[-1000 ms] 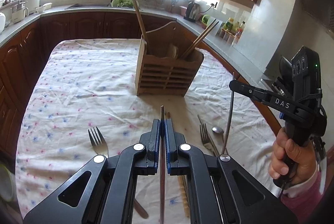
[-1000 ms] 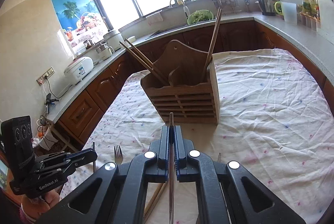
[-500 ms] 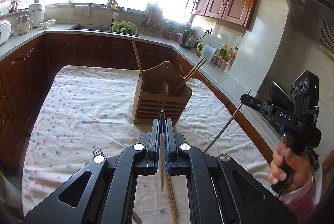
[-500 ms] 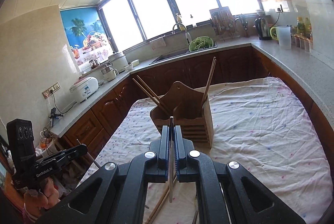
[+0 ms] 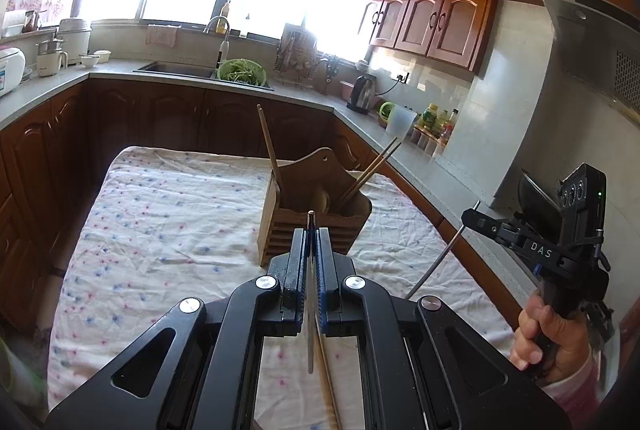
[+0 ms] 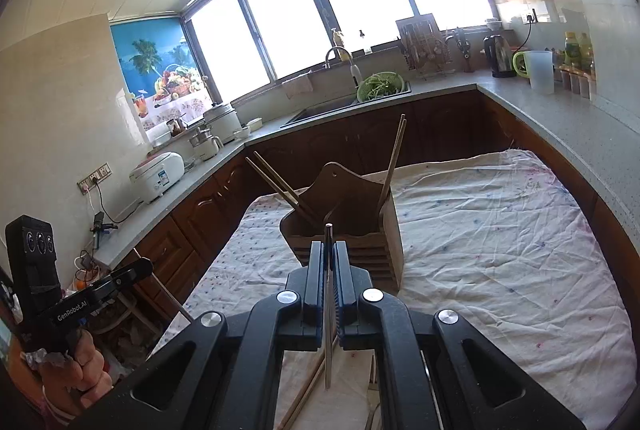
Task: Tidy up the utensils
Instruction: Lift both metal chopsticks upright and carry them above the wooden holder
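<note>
A wooden utensil holder (image 5: pixel 316 213) (image 6: pixel 360 226) stands on the table with wooden chopsticks (image 5: pixel 372 169) (image 6: pixel 394 157) leaning in it. My left gripper (image 5: pixel 311 230) is shut on a thin metal chopstick (image 5: pixel 310 294), held high above the table, short of the holder. My right gripper (image 6: pixel 329 250) is shut on another metal chopstick (image 6: pixel 328 310), also raised before the holder. It shows at the right of the left wrist view (image 5: pixel 480 220), its chopstick (image 5: pixel 436 262) slanting down. The left gripper shows at the left of the right wrist view (image 6: pixel 140 268).
A flowered white cloth (image 5: pixel 168 213) (image 6: pixel 500 238) covers the table. A wooden chopstick (image 5: pixel 326 370) (image 6: pixel 308 386) lies on it below the grippers. Kitchen counters (image 5: pixel 424 173) with a sink, kettle and bottles surround the table closely on three sides.
Both grippers have risen well above the table with their metal chopsticks. The forks and spoon on the cloth have dropped out of view. The holder looks smaller and farther below.
</note>
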`<state>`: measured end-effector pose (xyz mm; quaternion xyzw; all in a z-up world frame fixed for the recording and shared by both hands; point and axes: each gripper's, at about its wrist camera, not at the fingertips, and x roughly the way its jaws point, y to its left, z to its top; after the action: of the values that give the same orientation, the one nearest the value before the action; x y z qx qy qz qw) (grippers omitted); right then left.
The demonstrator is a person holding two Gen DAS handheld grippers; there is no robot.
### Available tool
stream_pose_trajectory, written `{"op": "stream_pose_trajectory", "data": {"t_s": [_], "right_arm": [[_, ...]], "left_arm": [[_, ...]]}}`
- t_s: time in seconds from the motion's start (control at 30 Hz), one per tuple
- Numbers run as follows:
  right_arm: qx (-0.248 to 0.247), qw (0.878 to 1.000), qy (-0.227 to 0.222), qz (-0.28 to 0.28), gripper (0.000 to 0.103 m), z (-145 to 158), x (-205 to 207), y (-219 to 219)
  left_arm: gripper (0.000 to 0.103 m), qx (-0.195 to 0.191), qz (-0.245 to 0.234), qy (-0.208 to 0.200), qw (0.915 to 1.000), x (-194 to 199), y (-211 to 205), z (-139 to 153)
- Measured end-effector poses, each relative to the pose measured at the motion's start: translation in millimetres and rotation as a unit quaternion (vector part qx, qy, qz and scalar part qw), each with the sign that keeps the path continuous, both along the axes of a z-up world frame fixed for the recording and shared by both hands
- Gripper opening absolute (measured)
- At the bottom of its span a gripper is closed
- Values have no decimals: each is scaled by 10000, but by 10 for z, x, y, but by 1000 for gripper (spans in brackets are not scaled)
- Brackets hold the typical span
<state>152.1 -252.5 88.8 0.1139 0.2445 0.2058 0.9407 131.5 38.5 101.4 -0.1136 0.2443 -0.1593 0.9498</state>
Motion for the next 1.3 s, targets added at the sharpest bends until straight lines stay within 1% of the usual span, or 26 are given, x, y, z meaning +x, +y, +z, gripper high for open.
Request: {"op": "stream_pose_trajectory", "data": {"t_s": [0.17, 0.33, 0.43, 0.63, 0.77, 0.87, 0.97, 1.1, 1.2, 1.3], "right_arm": [[44, 9999, -115, -97, 4, 95, 81, -31], [115, 9991, -332, -250, 4, 274, 239, -101], [161, 9980, -489, -375, 4, 401, 358, -150], [262, 9944, -812, -617, 4, 658, 638, -212], [283, 9924, -938, -738, 4, 758, 871, -224], [260, 9911, -1009, -824, 4, 745, 1009, -207], [229, 9915, -975, -833, 4, 651, 1134, -157], [213, 9921, -910, -841, 4, 418, 1222, -82], [154, 9926, -834, -874, 4, 231, 1248, -10], [163, 9929, -741, -917, 4, 68, 1282, 32]], "left_arm": [[3, -37, -21, -200, 9998, 127, 11, 144], [3, -15, 3, -485, 9988, 311, -6, 365], [3, 13, 49, -660, 9978, 453, -22, 511], [3, -51, 188, -957, 9952, 815, 4, 751], [3, -61, 306, -1073, 9937, 1071, -4, 804], [3, -132, 410, -1097, 9930, 1249, 9, 744], [3, -233, 532, -1076, 9925, 1384, 27, 608], [3, -207, 699, -995, 9924, 1483, 8, 347], [3, -156, 742, -891, 9931, 1527, -42, 155], [3, -213, 746, -783, 9939, 1564, -56, -9]]}}
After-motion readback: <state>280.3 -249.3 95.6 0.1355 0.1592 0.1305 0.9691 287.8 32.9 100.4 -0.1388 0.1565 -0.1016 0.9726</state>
